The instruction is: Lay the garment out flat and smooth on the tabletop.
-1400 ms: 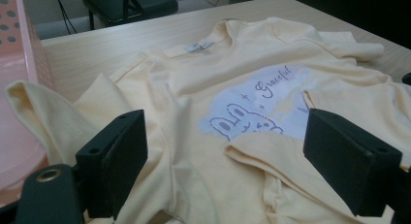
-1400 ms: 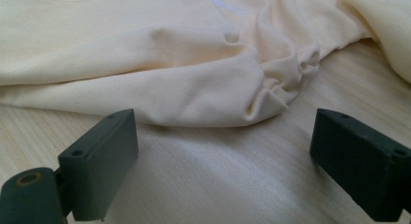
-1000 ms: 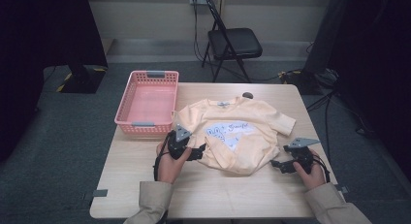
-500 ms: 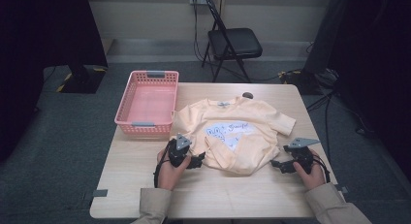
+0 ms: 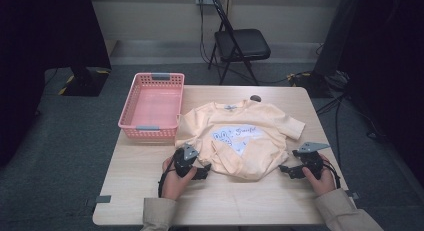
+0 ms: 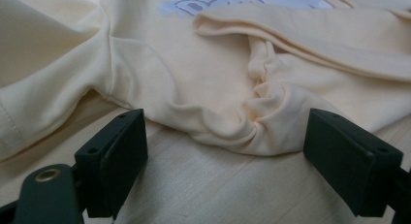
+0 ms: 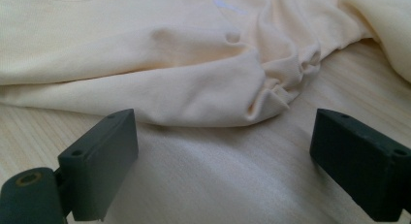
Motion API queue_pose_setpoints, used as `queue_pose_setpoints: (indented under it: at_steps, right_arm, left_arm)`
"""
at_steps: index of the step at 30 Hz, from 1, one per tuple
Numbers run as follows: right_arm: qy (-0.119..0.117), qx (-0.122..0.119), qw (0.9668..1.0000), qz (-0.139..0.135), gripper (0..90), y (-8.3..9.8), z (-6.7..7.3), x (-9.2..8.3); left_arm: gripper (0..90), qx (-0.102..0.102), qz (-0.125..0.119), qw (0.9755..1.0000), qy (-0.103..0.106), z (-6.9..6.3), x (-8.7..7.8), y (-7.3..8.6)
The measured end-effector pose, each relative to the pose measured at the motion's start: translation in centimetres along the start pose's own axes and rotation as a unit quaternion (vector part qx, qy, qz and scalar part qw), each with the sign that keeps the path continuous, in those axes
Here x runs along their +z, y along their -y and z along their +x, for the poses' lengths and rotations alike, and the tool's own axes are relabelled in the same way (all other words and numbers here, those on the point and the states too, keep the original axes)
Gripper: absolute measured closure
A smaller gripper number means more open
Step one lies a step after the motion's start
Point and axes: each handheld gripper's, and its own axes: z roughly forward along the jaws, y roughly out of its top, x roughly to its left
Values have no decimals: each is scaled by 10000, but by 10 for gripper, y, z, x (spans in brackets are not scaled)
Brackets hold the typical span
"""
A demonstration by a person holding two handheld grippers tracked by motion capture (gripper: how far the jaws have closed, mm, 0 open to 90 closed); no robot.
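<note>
since the shirt (image 5: 245,141) is soft and limp, both tongs, left (image 5: 204,171) and right (image 5: 286,170), gape apart at its bunched six-o'clock hem corners.

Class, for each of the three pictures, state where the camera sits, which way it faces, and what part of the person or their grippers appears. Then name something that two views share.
High view: above the person's side, facing forward and down on the table; forearms, left gripper, right gripper.
Left gripper view: rides the left gripper, facing the shirt; open jaws.
Right gripper view: rides the right gripper, facing the shirt's edge; open jaws.
Shared: yellow shirt, wooden tabletop.
</note>
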Motion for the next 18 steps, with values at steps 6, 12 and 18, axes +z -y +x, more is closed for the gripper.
queue_pose_setpoints:
  at_steps: [6,12,18]
  right_arm:
    - [3,2,10000,0,90,0,0,0]
    - [52,35,10000,3,87,0,1,0]
    - [20,36,10000,-1,84,-1,4,1]
  left_arm:
    - [119,140,-69,9998,157,-1,2,2]
    - [116,148,-73,9997,158,-1,2,2]
    - [116,154,-77,9997,156,-1,2,2]
